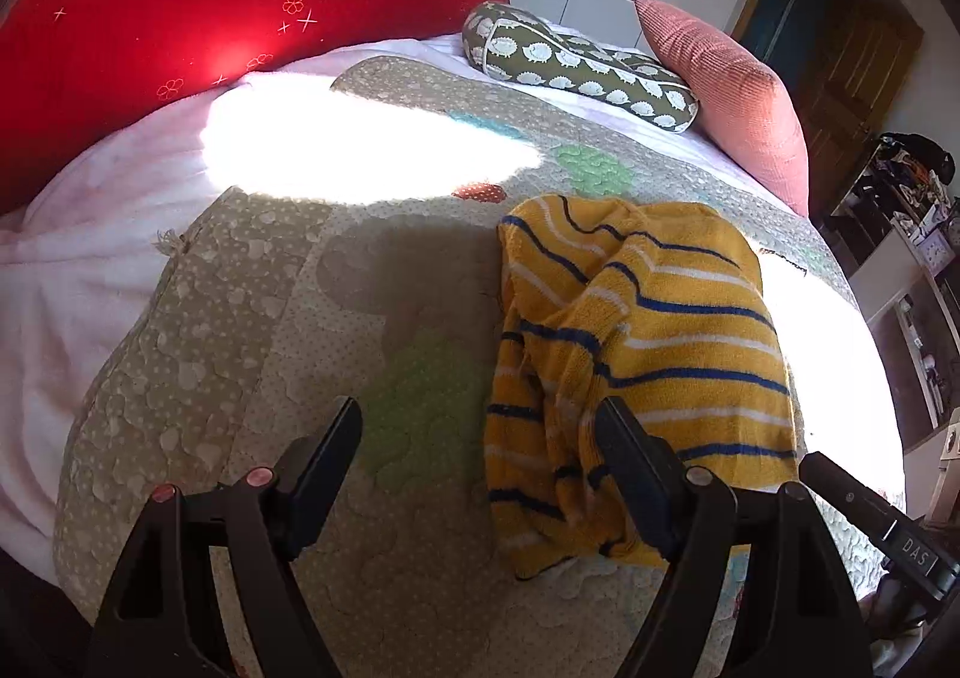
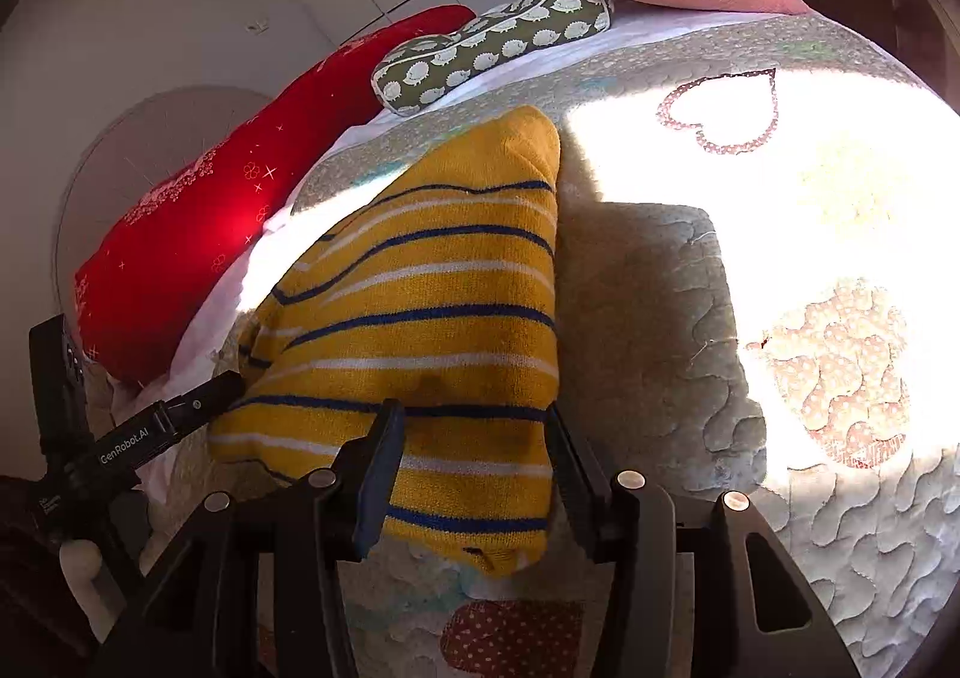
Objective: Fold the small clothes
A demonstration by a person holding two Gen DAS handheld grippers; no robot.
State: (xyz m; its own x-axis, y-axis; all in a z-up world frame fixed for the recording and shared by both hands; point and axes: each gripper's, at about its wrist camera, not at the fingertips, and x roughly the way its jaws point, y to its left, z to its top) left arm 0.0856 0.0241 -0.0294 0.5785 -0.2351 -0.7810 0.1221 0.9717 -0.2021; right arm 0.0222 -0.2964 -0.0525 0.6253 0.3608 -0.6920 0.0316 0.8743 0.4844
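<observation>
A yellow knitted sweater (image 1: 648, 318) with blue and white stripes lies partly folded on the quilted bedspread (image 1: 252, 330). In the left wrist view my left gripper (image 1: 480, 420) hangs open over the sweater's left edge, with its right finger in front of the knit and its left finger over bare quilt. One finger (image 1: 864, 510) of the right gripper shows at the lower right. In the right wrist view the sweater (image 2: 432, 294) lies flat, its near end between the fingers of my right gripper (image 2: 471, 438). These fingers stand apart and do not pinch the knit. A left gripper finger (image 2: 198, 399) touches the sweater's left side.
A long red pillow (image 1: 180, 36), a green hedgehog-print pillow (image 1: 576, 60) and a pink cushion (image 1: 732, 90) line the head of the bed. A white blanket (image 1: 72, 282) lies at the left. Shelves with clutter (image 1: 912, 234) stand past the bed's right edge. Bright sun patches fall on the quilt.
</observation>
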